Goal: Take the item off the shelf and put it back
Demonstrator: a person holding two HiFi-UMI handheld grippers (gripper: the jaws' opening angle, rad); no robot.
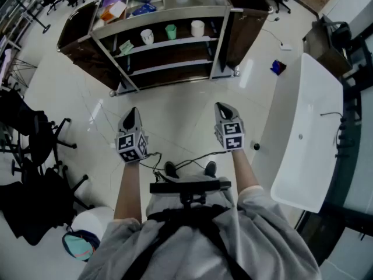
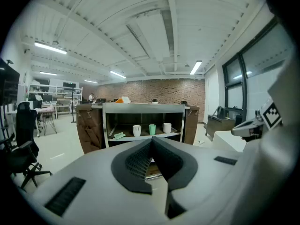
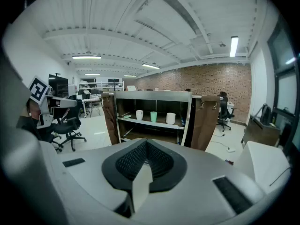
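A metal shelf cart (image 1: 169, 42) stands across the floor, a few steps ahead of me. On its upper shelf stand a white cup (image 1: 147, 37), a green cup (image 1: 170, 31) and another white cup (image 1: 197, 28), with a flat green item (image 1: 126, 47) to their left. The same cups show far off in the left gripper view (image 2: 152, 129) and the right gripper view (image 3: 153, 116). My left gripper (image 1: 133, 110) (image 2: 151, 139) and right gripper (image 1: 221, 105) (image 3: 146, 142) hover side by side above the floor, well short of the cart. Both have their jaws together, with nothing between them.
A long white table (image 1: 309, 133) runs along the right. Black office chairs (image 1: 35, 133) crowd the left side. A small blue object (image 1: 278, 67) lies on the floor right of the cart. Loose coloured items (image 1: 111, 7) sit on the cart's top.
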